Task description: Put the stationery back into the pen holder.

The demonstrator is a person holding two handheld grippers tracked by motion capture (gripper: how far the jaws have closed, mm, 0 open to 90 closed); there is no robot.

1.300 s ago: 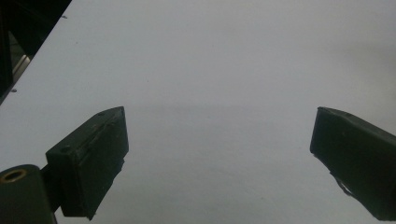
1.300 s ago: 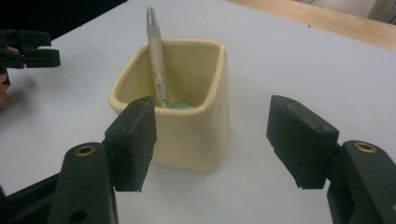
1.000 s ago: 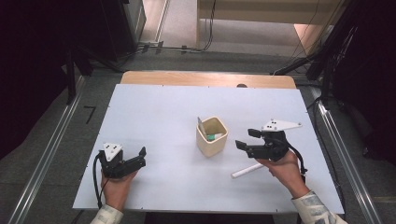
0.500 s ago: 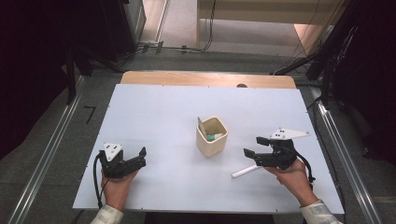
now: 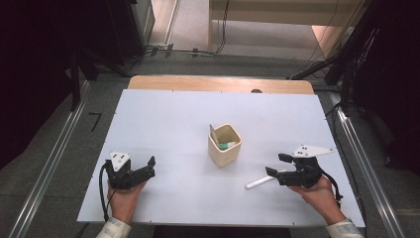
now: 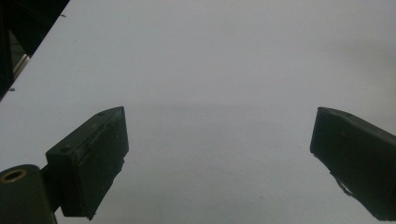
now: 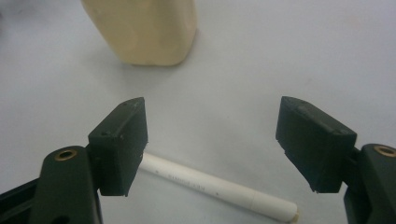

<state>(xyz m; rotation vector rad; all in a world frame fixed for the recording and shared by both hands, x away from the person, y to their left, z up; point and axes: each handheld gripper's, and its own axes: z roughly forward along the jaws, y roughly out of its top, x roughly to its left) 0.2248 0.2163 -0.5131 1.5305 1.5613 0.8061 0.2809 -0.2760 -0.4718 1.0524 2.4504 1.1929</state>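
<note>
While the cup (image 5: 224,145) held a green-tipped pen (image 5: 228,145), both grippers, left (image 5: 146,167) and right (image 5: 277,166), gaped wide, empty, the right one over an unreadable white marker (image 7: 219,189).

Right gripper view: white marker (image 7: 219,189) partly hidden behind the near jaw; cream cup (image 7: 142,30) ahead cut off by the top edge, contents unseen.

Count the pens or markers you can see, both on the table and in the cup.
3. One white marker lies on the table by the right gripper. Two stand in the cup: a grey one and a green-tipped one. More may be hidden inside.
</note>
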